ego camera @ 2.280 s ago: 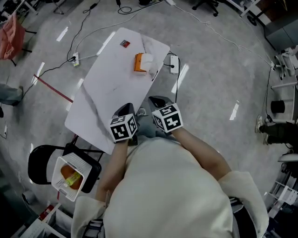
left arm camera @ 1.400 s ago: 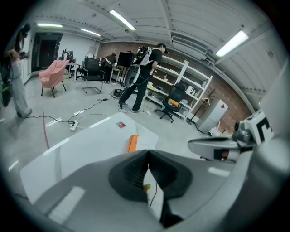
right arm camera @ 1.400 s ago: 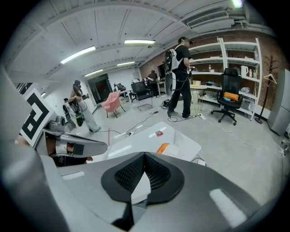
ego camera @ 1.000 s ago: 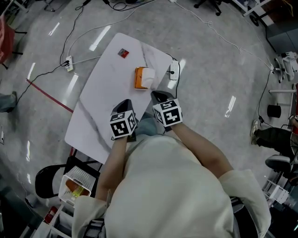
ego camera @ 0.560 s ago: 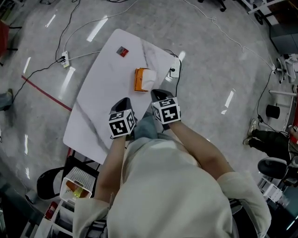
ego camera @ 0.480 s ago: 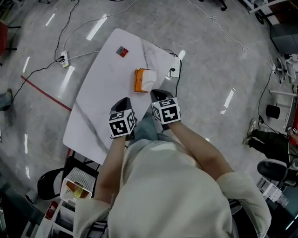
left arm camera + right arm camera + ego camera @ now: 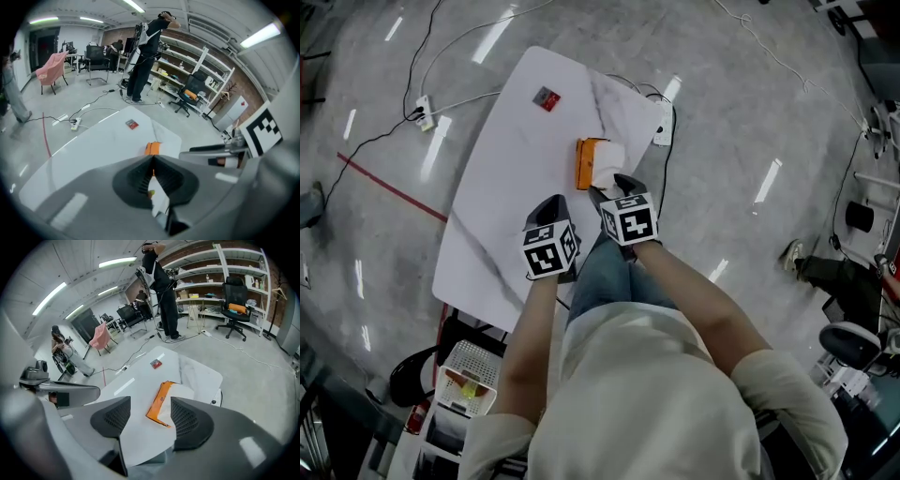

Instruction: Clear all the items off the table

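An orange and white box (image 7: 598, 163) lies on the white table (image 7: 502, 202) near its right edge. A small red packet (image 7: 547, 97) lies further off. My right gripper (image 7: 608, 188) is at the box's near end; its jaws have just been opening and stand open, and the box (image 7: 161, 403) shows in the gap with no pad pressing on it. My left gripper (image 7: 550, 204) hovers over the table left of the box, shut with nothing in it. In the left gripper view the box (image 7: 152, 148) and the packet (image 7: 132, 124) lie beyond the shut left gripper (image 7: 153, 158).
A white basket (image 7: 467, 385) holding a yellow item sits on a dark chair below the table's near-left corner. Cables and a power strip (image 7: 419, 108) lie on the floor at left; another strip (image 7: 663, 132) is by the table's right edge. A person (image 7: 147, 51) stands beyond the table.
Both grippers have moved forward and down towards the box. The right gripper's jaws, shut before, now stand apart at the box's near end.
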